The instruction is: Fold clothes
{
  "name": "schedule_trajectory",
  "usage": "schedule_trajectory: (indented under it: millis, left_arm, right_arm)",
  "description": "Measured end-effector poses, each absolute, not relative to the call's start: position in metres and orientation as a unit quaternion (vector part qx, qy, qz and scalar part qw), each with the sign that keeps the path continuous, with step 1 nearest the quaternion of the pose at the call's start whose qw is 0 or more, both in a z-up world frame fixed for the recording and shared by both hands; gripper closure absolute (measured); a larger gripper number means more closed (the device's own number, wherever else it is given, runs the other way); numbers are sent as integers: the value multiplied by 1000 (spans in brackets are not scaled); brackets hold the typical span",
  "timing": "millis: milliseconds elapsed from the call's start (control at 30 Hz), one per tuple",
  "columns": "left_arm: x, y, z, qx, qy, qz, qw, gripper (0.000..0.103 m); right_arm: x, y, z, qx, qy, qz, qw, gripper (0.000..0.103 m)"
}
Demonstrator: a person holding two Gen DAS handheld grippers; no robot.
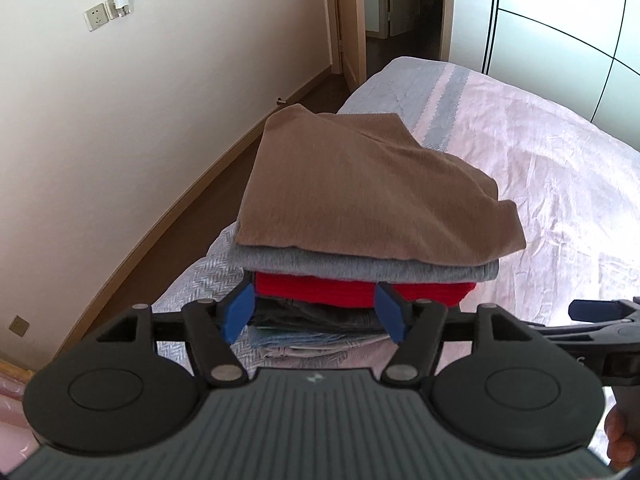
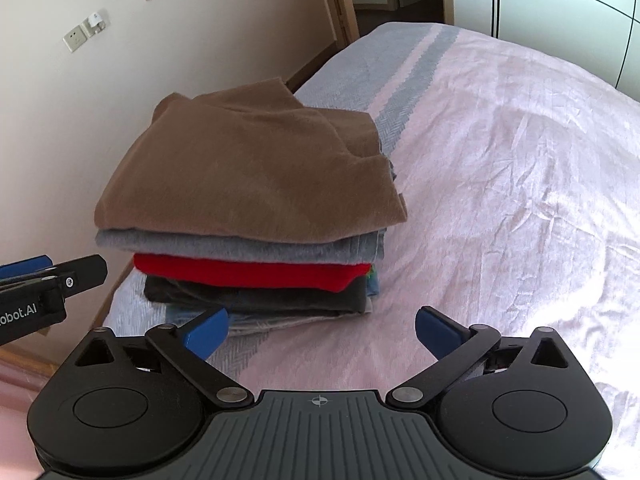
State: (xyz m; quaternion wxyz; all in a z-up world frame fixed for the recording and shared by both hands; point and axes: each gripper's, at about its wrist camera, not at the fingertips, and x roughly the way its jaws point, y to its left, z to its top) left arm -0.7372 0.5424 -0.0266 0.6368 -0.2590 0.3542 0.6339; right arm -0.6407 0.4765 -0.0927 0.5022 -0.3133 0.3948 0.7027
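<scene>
A stack of folded clothes stands on the bed near its left edge. A brown garment (image 1: 360,184) lies on top, also in the right wrist view (image 2: 248,168). Under it are a grey one (image 1: 360,266), a red one (image 1: 320,294), a dark one (image 2: 256,294) and light ones at the bottom. My left gripper (image 1: 314,312) is open and empty, just in front of the stack's lower layers. My right gripper (image 2: 320,332) is open and empty, in front of the stack and a little to its right. Each gripper shows at the edge of the other's view.
The bed (image 2: 500,160) has a wrinkled pink cover with a grey-blue striped band (image 1: 444,100). A cream wall (image 1: 120,120) with sockets runs close along the left, with a narrow strip of wooden floor between. A doorway (image 1: 384,12) and white wardrobe doors (image 1: 560,20) stand beyond.
</scene>
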Motion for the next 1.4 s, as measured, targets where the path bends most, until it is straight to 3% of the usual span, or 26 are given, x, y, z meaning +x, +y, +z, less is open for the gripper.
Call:
schedule_trajectory:
  millis: [1400]
  left_arm:
    - [-762,497,-71,-297,375,618,624,36]
  right_arm:
    - [-655,421,-115,-366,401,673,503,1]
